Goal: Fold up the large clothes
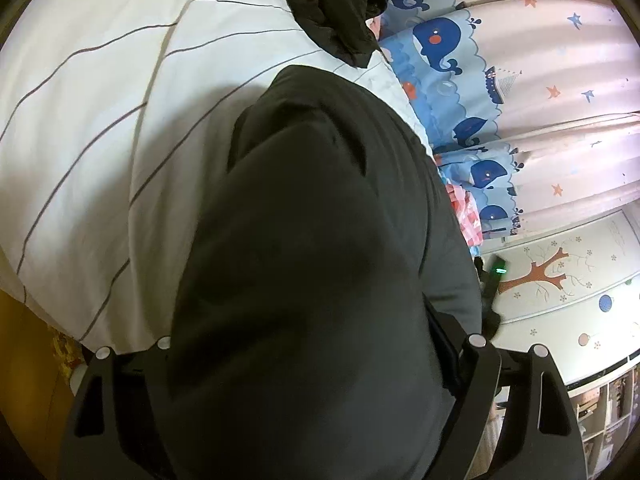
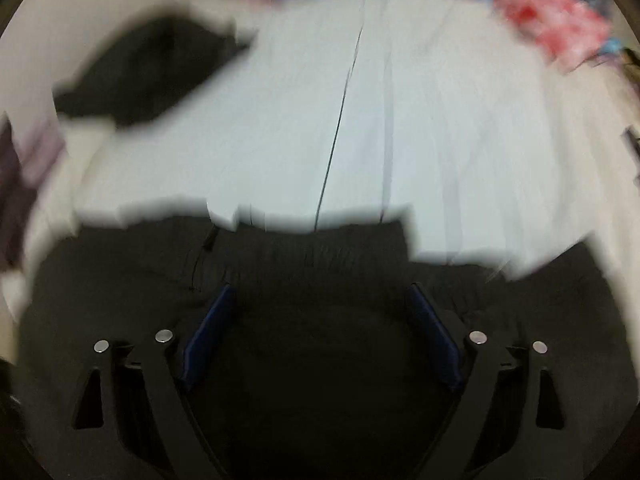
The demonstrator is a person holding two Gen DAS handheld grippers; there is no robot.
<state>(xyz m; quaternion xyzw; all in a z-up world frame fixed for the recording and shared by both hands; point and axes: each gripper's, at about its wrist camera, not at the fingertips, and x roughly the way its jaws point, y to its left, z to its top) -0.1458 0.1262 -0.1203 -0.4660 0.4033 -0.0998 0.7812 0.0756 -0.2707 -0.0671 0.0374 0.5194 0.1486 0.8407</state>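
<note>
Dark grey-black heavy fabric, the large garment being folded, fills most of the left wrist view, draped from about 12 o'clock down to 6 o'clock right over the left gripper. So much cloth is bunched between the linkages that the fingertips are hidden; the arms look spread wide, but whether anything is pinched can't be told. At 9 to 11 o'clock the white bedspread with thin dark stripes can be seen, and at 12 o'clock a second crumpled black cloth is lying on it. Out at 1 to 3 o'clock a pale curtain with blue whales and little stars is hung.

Over in the right wrist view everything is smeared with motion blur. At 10 o'clock the black bundle is seen again, and at 1 o'clock a pink and red patterned bit of fabric. The garment is spread flat across the lower half, on the white bed sheet. The right gripper is held over it with its blue-padded fingers well apart, clamped on nothing.

Progress-wise, it's judged to be mid-fold: one part is laid flat, another lifted, and no tidy stack is visible yet. No brand, label or readable writing can be made out anywhere.
</note>
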